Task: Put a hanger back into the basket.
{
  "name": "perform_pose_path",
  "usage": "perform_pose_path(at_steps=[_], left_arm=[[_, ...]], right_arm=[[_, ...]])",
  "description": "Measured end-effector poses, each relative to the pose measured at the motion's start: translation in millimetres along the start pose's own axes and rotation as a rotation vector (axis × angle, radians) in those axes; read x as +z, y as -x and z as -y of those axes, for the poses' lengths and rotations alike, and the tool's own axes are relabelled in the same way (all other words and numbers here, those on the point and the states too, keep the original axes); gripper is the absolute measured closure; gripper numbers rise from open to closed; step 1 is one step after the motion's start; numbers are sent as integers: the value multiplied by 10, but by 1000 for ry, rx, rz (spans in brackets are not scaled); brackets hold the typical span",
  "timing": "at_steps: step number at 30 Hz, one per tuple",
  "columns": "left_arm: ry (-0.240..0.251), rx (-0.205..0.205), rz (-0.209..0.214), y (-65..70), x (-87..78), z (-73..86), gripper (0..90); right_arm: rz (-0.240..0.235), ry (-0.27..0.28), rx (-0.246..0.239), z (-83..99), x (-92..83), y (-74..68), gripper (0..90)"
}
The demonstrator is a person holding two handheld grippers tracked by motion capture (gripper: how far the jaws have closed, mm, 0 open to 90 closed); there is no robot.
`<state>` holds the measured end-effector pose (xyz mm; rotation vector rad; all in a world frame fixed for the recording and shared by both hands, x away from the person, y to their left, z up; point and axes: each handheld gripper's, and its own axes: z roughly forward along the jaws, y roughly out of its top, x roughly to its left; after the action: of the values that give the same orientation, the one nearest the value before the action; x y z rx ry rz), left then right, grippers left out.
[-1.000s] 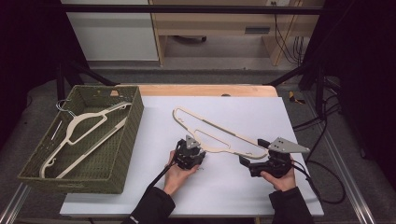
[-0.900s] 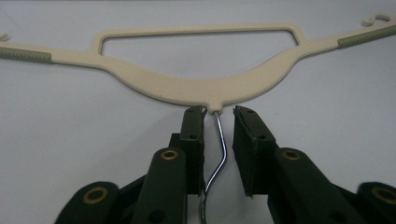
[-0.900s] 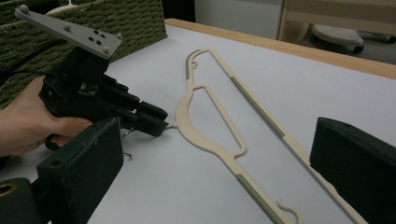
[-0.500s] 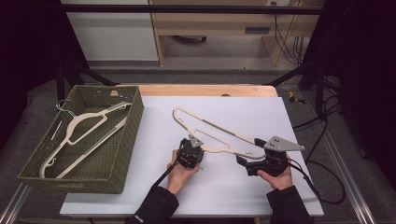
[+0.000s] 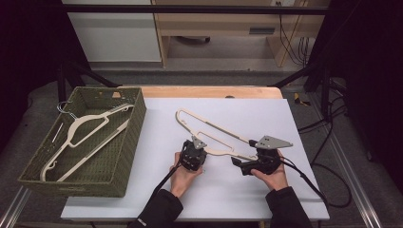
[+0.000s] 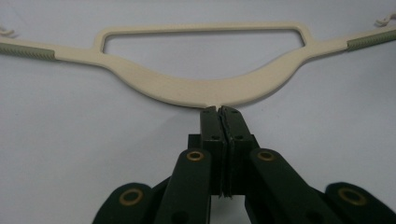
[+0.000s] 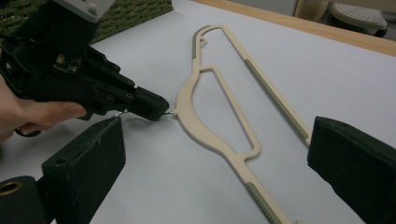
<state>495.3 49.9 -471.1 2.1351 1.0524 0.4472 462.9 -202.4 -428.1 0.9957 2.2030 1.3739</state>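
Our left tool (image 6: 222, 112) pinches the hanger's (image 6: 205, 88) hook; our right tool (image 7: 215, 172) is spread. That thin hook could slip, and the hanger would swing.

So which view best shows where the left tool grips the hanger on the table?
The left gripper view: the left tool is shut at the hanger neck, on its hook. The right gripper view shows the same pinch side-on. The high view shows the whole hanger, the grip too small.
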Motion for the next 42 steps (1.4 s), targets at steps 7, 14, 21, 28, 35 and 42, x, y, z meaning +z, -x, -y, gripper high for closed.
perform_pose_path(at_steps=[7,14,21,28,35,42], left_arm=[[8,45,-18,-39,-193,-81,887],[-6,74,-23,-44,-307,-157,887],[-20,104,-23,-22,-376,-243,887],[-36,118,-22,-14,-405,-284,887],[-29,123,-17,0,-431,-293,887],[-28,133,-13,0,-453,-293,885]], right_arm=[[-30,-33,-21,-39,258,-18,78],[-54,-76,-63,-70,541,-76,137],[-62,-132,-113,-85,805,-170,207],[-32,-185,-183,-63,892,-202,363],[-12,-203,-264,-20,930,-207,602],[-25,-211,-359,-9,918,-233,693]])
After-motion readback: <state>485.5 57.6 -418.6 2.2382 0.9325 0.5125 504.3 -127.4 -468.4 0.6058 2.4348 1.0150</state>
